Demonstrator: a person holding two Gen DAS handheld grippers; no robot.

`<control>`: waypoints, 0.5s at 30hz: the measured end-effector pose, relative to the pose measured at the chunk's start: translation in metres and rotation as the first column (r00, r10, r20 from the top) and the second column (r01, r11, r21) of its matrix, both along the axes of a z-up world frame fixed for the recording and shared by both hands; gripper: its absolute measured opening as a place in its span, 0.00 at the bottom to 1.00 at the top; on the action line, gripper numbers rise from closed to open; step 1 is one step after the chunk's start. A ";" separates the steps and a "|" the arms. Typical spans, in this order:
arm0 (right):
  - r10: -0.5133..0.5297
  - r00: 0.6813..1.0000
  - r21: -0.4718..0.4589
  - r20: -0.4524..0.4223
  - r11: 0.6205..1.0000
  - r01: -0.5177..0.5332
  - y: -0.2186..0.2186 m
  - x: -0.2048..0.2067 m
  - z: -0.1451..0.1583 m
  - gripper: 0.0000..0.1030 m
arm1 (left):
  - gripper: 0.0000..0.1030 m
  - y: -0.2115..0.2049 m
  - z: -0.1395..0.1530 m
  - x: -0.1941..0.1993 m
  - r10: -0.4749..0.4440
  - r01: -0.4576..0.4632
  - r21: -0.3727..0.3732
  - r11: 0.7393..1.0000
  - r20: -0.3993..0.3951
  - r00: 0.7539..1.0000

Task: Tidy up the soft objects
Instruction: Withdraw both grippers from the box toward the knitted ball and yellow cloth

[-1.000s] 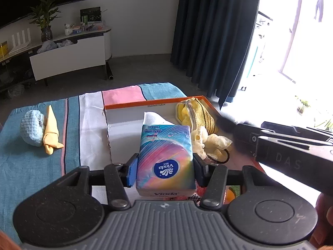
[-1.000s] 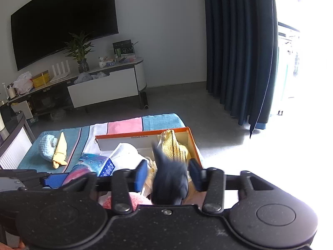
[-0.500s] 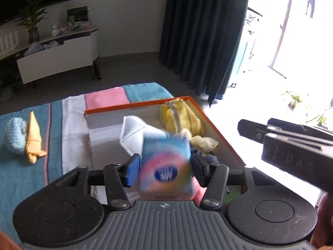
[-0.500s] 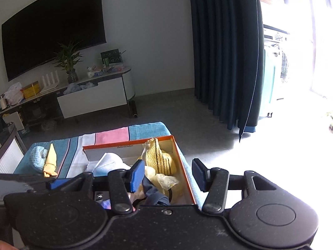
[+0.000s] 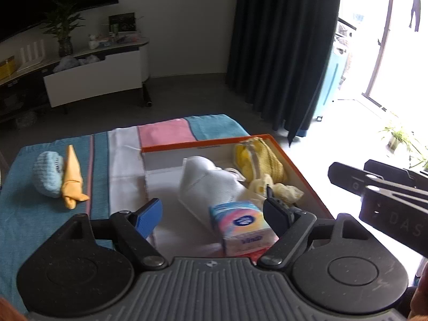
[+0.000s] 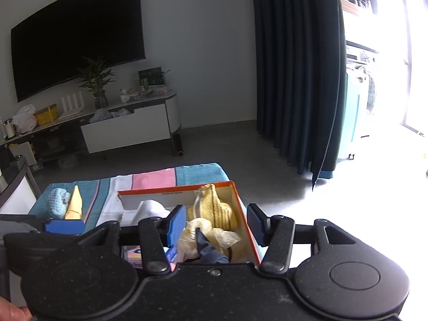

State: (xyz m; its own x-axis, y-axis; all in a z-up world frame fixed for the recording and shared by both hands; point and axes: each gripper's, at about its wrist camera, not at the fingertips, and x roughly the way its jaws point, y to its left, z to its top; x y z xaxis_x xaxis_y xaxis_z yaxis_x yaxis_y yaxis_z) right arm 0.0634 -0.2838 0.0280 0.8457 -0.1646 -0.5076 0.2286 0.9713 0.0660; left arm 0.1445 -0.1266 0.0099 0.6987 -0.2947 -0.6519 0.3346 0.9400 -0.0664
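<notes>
A striped towel (image 5: 53,222) in teal, white and pink covers the bench, with a grey floor, a TV stand (image 6: 125,128), a wall-mounted television (image 6: 77,32) and dark curtains (image 5: 283,48) beyond. On it sits an orange-edged cardboard box (image 5: 302,176), already loaded with a white face mask (image 5: 211,184), a yellow knitted piece (image 5: 259,160) and pale crumpled gloves (image 5: 283,190). The tissue pack (image 5: 243,224) lies in the box's near end. The left view alone shows that pack clearly, plus the blue knitted item (image 5: 48,176) beside the yellow cloth (image 5: 71,179) out on the towel. The right view reveals a dark blue fabric (image 6: 211,251) in the box. The left tool (image 5: 214,214) angles down, jaws opening, clear of the pack. The right tool (image 6: 216,224) hovers over the box's right wall, jaws apart and gripping nothing.
</notes>
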 end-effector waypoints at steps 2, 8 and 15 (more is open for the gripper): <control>0.010 1.000 -0.003 0.000 1.000 -0.010 0.004 0.001 0.001 0.62 | 0.83 0.009 0.002 0.001 0.026 -0.026 0.001 1.000 0.002 1.000; 0.048 0.999 -0.006 -0.003 0.999 -0.048 0.019 0.004 0.003 0.63 | 0.83 0.038 0.003 0.003 0.107 -0.107 -0.001 0.994 -0.009 0.994; 0.128 0.992 -0.011 -0.018 0.992 -0.128 0.045 0.013 0.002 0.63 | 0.83 0.061 0.007 0.002 0.166 -0.166 0.000 0.986 -0.010 0.986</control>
State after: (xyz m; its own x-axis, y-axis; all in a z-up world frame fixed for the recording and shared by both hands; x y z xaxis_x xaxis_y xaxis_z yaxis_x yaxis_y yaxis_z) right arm 0.0761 -0.2387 0.0295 0.8516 -0.0619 -0.5205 0.1034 0.9933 0.0512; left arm 0.1464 -0.0655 0.0165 0.7314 -0.1759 -0.6588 0.1731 0.9824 -0.0701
